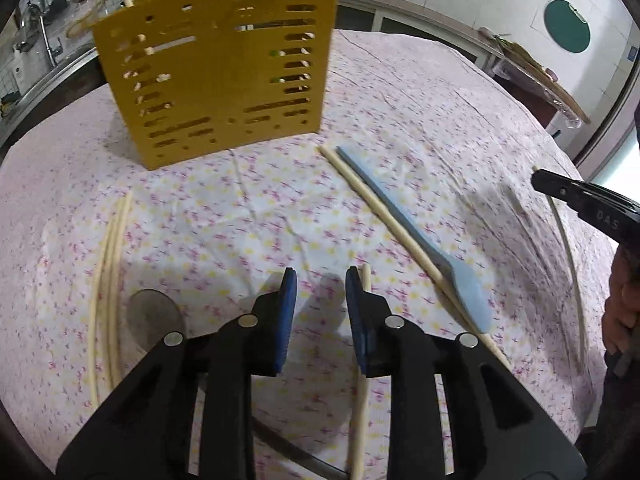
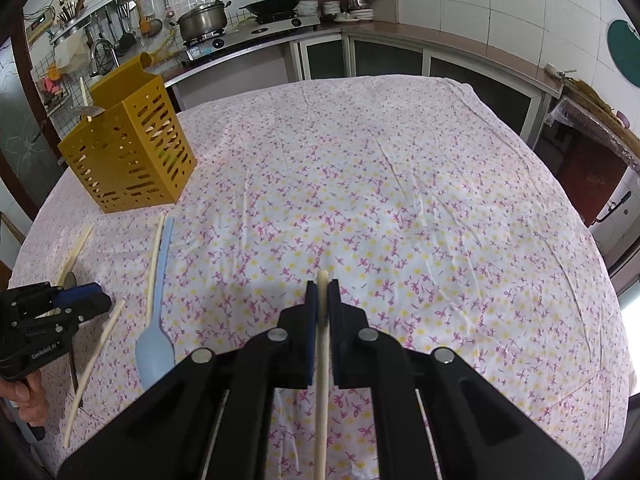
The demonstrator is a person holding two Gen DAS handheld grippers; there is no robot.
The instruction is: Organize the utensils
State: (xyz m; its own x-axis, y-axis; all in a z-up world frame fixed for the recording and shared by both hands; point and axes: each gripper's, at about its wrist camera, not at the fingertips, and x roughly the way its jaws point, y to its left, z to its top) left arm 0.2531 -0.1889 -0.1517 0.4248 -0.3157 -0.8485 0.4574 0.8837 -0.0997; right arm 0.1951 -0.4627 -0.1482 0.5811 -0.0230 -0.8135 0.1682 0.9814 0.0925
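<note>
A yellow slotted utensil holder [image 1: 216,68] stands at the far left of the table, also in the right wrist view [image 2: 128,156], with chopsticks and a metal utensil inside. A blue spoon [image 1: 416,232] and a chopstick [image 1: 384,216] lie side by side, also seen from the right wrist [image 2: 154,316]. My left gripper [image 1: 321,280] is open above the cloth, a loose chopstick [image 1: 360,400] beside its right finger. A metal spoon [image 1: 156,316] and several chopsticks [image 1: 108,280] lie to its left. My right gripper [image 2: 322,284] is shut on a chopstick [image 2: 322,360].
The table has a floral cloth [image 2: 400,200]. A kitchen counter with a stove and pots [image 2: 240,28] runs behind it. The other gripper shows at the right edge of the left wrist view [image 1: 584,204] and at the left edge of the right wrist view [image 2: 48,316].
</note>
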